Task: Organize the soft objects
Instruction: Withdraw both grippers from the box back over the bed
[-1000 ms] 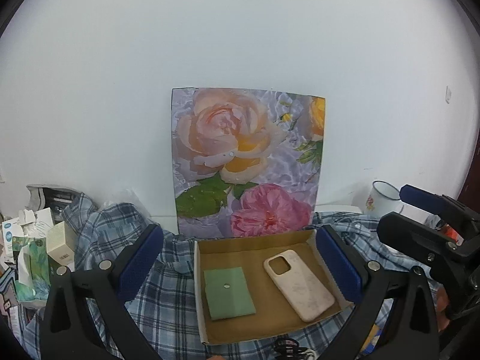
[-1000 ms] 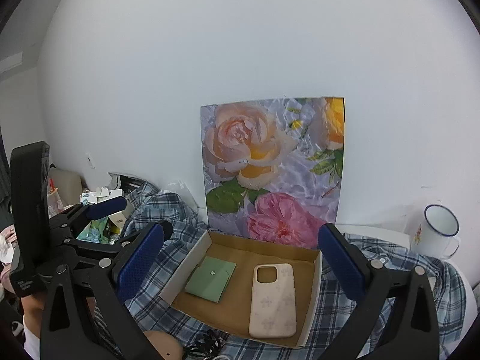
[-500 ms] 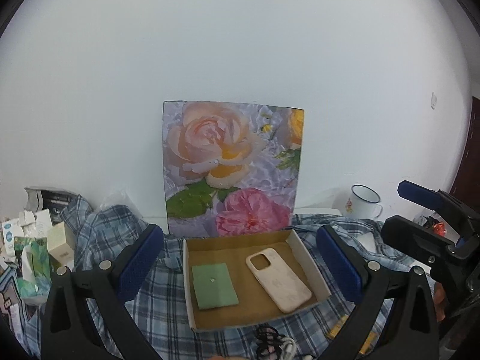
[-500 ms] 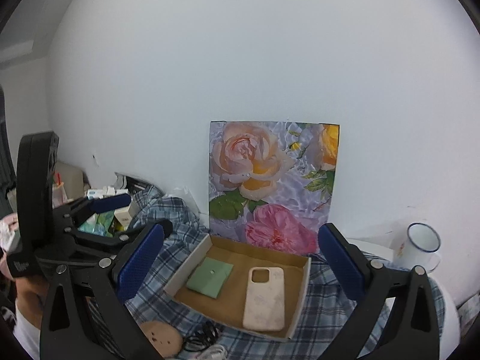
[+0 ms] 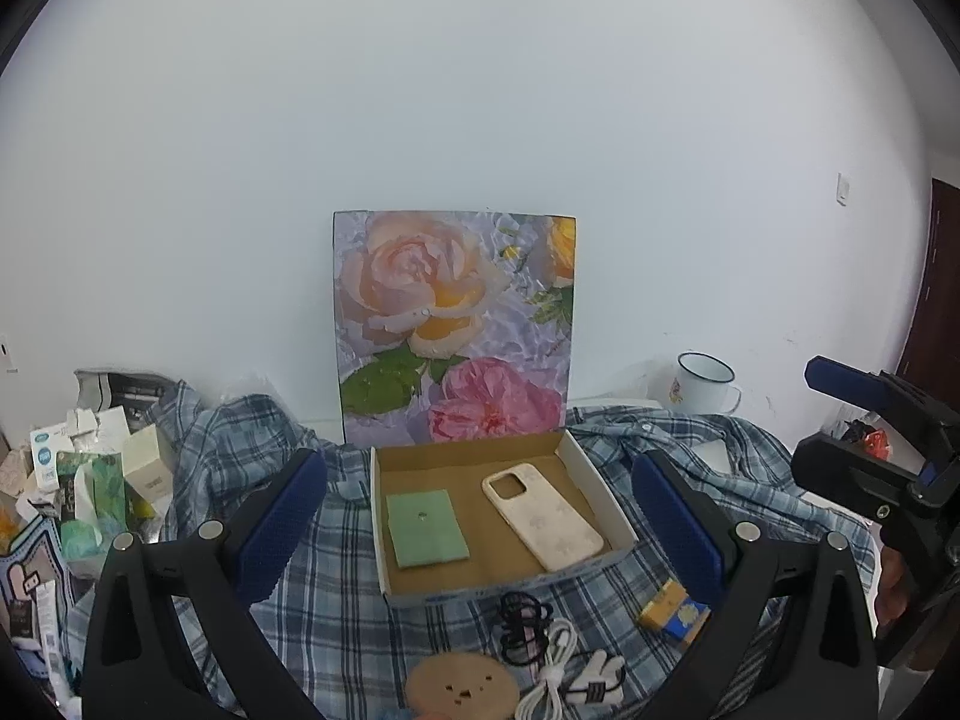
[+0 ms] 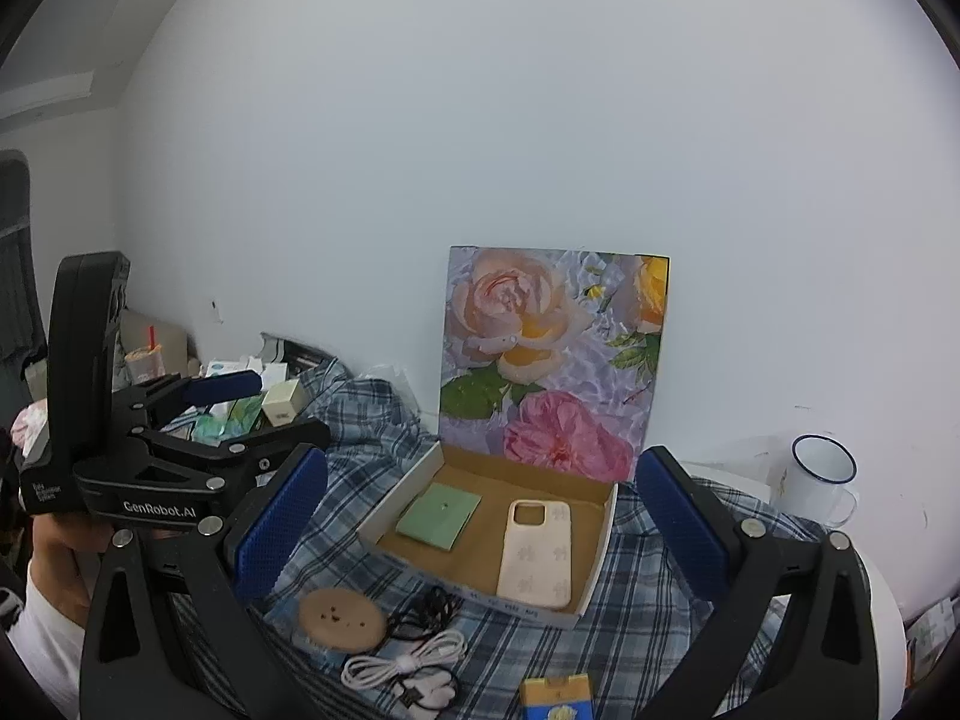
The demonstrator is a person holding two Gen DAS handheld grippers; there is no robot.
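Note:
An open cardboard box (image 5: 600, 480) (image 6: 396, 498) sits on a blue plaid shirt (image 5: 336, 588) (image 6: 630, 588). Inside it lie a green folded cloth (image 5: 426, 521) (image 6: 439, 517) on the left and a cream phone case (image 5: 543, 516) (image 6: 534, 552) on the right. My left gripper (image 5: 477, 522) hangs open in front of the box, holding nothing; in the right wrist view it (image 6: 282, 408) shows at the left. My right gripper (image 6: 477, 531) is open and empty too, and shows at the right edge of the left wrist view (image 5: 807, 414).
In front of the box lie a tan round disc (image 5: 462, 687) (image 6: 336, 621), a white cable (image 5: 555, 672) (image 6: 408, 657), a black cord (image 5: 522, 624) and a small yellow-blue box (image 5: 672, 609) (image 6: 555, 699). A floral board (image 5: 456, 330) leans on the wall. Enamel mug (image 5: 705, 381) right, cartons (image 5: 96, 480) left.
Both grippers have drawn back from the box, so it looks smaller. The disc, the cables and the yellow-blue box have come into view. Both stay open.

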